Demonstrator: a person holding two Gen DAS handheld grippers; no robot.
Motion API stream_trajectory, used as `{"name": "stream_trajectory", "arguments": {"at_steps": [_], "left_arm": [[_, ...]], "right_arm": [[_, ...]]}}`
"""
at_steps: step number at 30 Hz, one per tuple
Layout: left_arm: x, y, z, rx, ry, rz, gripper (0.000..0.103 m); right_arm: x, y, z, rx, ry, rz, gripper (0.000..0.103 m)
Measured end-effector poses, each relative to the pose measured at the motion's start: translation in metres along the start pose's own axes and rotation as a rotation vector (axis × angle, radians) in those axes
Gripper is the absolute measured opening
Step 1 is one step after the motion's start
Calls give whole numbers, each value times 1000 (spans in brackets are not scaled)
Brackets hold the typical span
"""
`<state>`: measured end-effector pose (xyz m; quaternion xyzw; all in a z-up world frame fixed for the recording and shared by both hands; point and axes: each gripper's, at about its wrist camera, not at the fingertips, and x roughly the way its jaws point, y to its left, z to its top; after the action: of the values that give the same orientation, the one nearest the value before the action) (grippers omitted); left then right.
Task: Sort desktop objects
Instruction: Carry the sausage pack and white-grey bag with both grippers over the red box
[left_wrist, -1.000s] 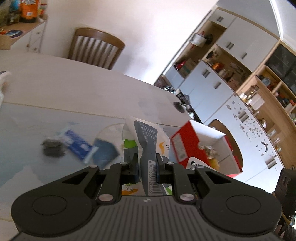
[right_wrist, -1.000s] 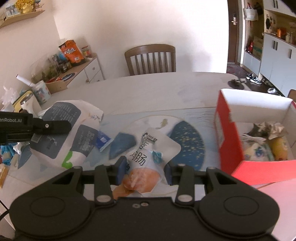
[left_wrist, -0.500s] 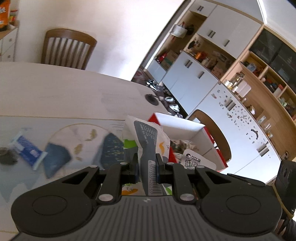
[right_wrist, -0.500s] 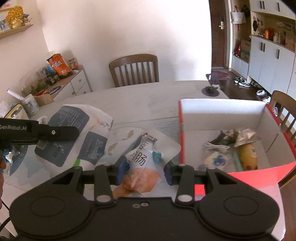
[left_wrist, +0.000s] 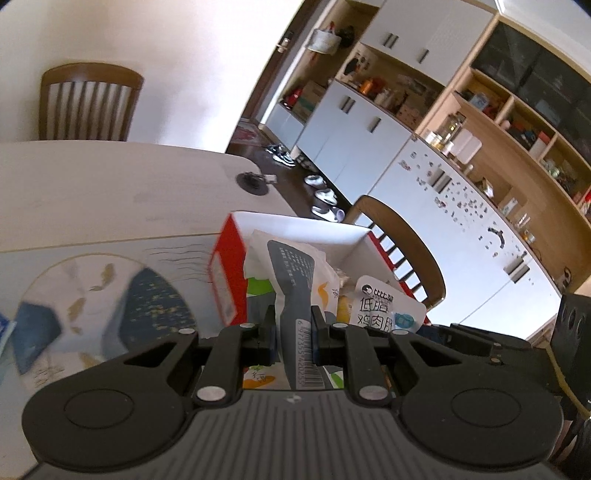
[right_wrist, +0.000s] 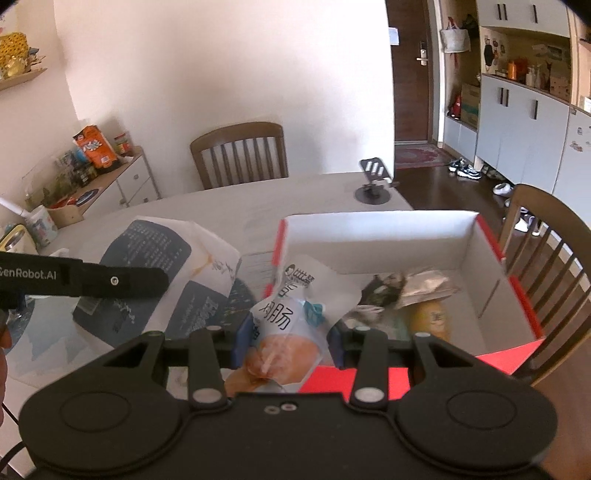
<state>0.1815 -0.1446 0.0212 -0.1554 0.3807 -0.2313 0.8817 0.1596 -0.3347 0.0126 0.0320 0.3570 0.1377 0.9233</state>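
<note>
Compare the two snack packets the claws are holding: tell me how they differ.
The packet in the left claw is a large white bag with dark blue-grey panels and a barcode; the packet in the right claw is a smaller white pouch with an orange picture.
The left claw pinches the bag on a thin edge; the right claw holds the pouch wider.
The pouch hangs over the red box; the bag is beside it.
Both are held off the table.

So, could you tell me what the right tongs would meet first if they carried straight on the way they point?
Probably the red box's inside, on the wrappers there; the right tongs grip a sausage pouch. Depth is unclear.
</note>
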Motion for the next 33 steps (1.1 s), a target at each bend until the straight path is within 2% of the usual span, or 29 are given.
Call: {"name": "stream_trajectory", "arguments": {"at_steps": [11,12,13,14,17,19,24,28,33], "left_arm": [[52,-37,11,83,44,5,15],[58,-38,12,90,48,9,15],[62,-40,12,96,52,14,15],[67,-43,13,104,56,21,15],[85,-45,16,129,72,49,15],[95,-46,17,137,85,61,15],[122,-45,23,177,112,107,15],[147,-44,28,199,148,130,15],[171,-47,34,221,186,137,15]], "right_arm": [[4,-50,11,2,-7,-54,40],[5,-54,12,2,-7,-56,34],[7,-58,14,4,-4,-56,18],[9,-62,15,6,1,-49,14],[20,-73,17,3,11,-62,13],[33,-81,18,10,35,-74,6],[47,-96,18,27,65,-77,7],[50,-104,14,34,79,-81,11],[53,-112,12,39,95,-87,14]]}}
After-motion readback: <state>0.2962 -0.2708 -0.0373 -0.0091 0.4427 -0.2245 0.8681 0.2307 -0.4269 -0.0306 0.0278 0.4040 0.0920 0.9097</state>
